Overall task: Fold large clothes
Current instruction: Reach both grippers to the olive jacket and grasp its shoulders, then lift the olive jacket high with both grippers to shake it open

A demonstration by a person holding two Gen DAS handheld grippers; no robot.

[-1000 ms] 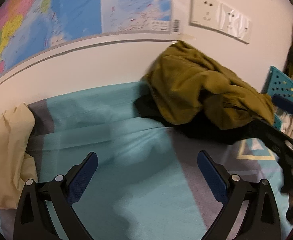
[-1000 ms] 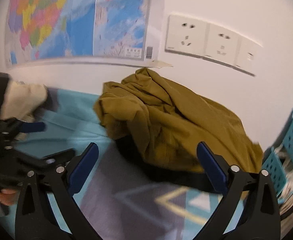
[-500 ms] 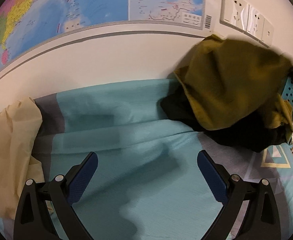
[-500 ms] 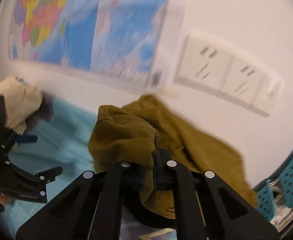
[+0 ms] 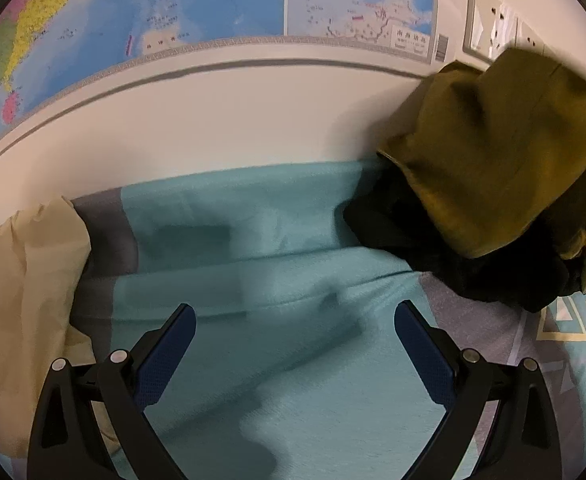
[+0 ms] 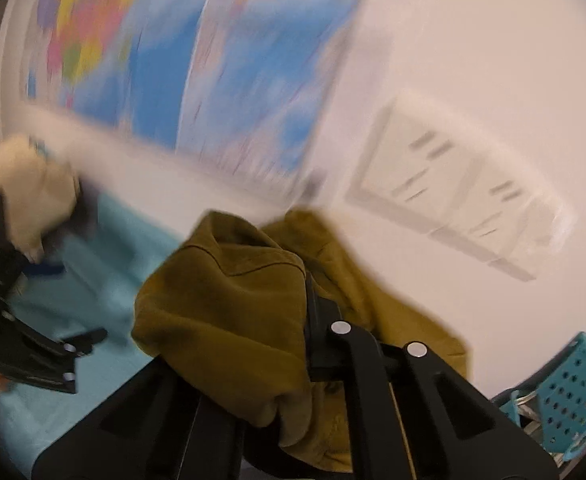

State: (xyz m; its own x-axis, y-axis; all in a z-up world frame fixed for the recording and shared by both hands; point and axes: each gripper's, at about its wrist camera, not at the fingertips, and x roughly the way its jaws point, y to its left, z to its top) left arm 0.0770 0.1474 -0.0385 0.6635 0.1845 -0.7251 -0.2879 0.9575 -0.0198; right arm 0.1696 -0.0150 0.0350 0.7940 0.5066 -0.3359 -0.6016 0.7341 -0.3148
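A: Where is the olive garment (image 6: 229, 320) now?

B: Bunched over the tips of the right tongs (image 6: 307, 320), which are clamped narrow on a fold of it. The rest trails back toward the wall. From the left tongs (image 5: 291, 354) the same cloth (image 5: 497, 148) hangs up and to the right, lifted over a dark garment (image 5: 433, 248).

A: And the left tongs?

B: Spread wide and holding nothing, above the teal bedsheet (image 5: 293, 400). A cream cloth (image 5: 21, 288) lies to their left.

A: How would you do this lift well?

B: I'd judge that one pinch on a big piece only gives a drooping lump. Raise it until the olive cloth clears the dark garment, then bring the left tongs across to take a second edge or corner. With two holds it can be spread flat on the open sheet ahead of the left tongs. The right-hand view is blurred, so slower movement would help in finding a hem.

A: Any writing?

B: The wall map (image 5: 197, 12) carries small printed place names and a boxed legend beyond the left tongs, with a barcode beside it. None is sharp enough to read. The wall sockets (image 5: 489, 24) show no brand.
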